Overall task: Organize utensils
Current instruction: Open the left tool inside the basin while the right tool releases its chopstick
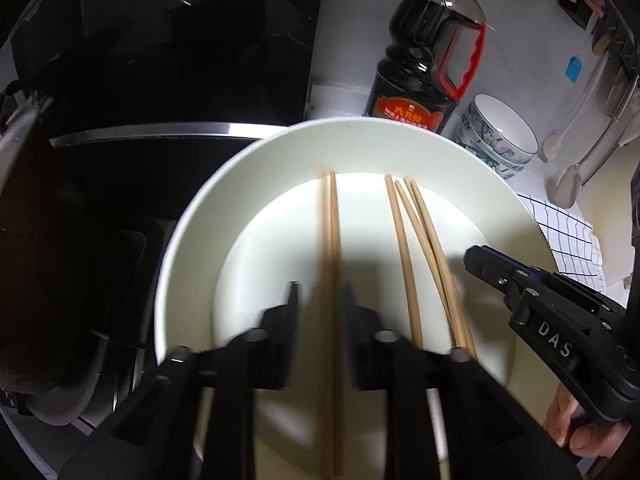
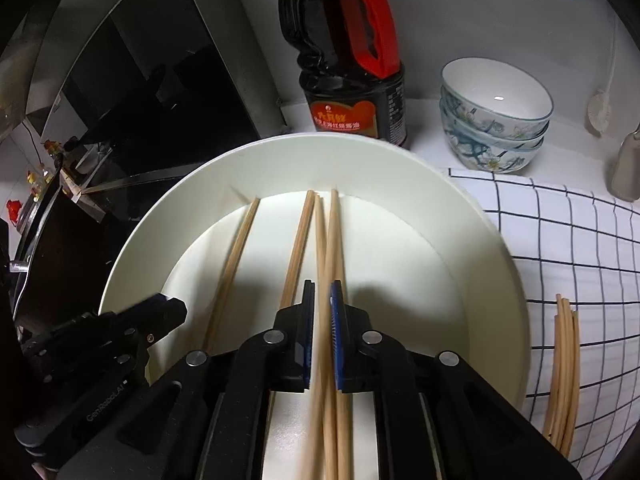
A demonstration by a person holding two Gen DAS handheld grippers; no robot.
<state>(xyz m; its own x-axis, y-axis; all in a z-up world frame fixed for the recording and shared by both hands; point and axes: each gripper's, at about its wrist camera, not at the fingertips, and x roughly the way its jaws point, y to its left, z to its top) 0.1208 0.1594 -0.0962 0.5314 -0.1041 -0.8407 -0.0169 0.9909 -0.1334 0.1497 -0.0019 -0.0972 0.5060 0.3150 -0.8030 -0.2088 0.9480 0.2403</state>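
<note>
A large white dish [image 1: 240,168] [image 2: 420,168] holds several wooden chopsticks lying lengthwise. In the left wrist view my left gripper [image 1: 320,292] stands open over the dish. A pair of chopsticks [image 1: 331,232] runs between its fingers, with a gap on either side. My right gripper [image 2: 322,292] is shut on another pair of chopsticks [image 2: 332,240], its blue pads tight against them. One more chopstick [image 2: 298,248] lies just left of that pair. Each gripper shows in the other's view: the right gripper [image 1: 476,258] at the dish's right side, the left gripper [image 2: 172,312] at its left.
A dark soy sauce bottle [image 1: 424,76] [image 2: 352,80] and stacked patterned bowls [image 1: 500,136] [image 2: 496,120] stand behind the dish. A checked cloth [image 2: 560,240] on the right carries more loose chopsticks [image 2: 564,372]. A black hob [image 1: 160,80] lies left. Ladles [image 1: 568,184] hang at right.
</note>
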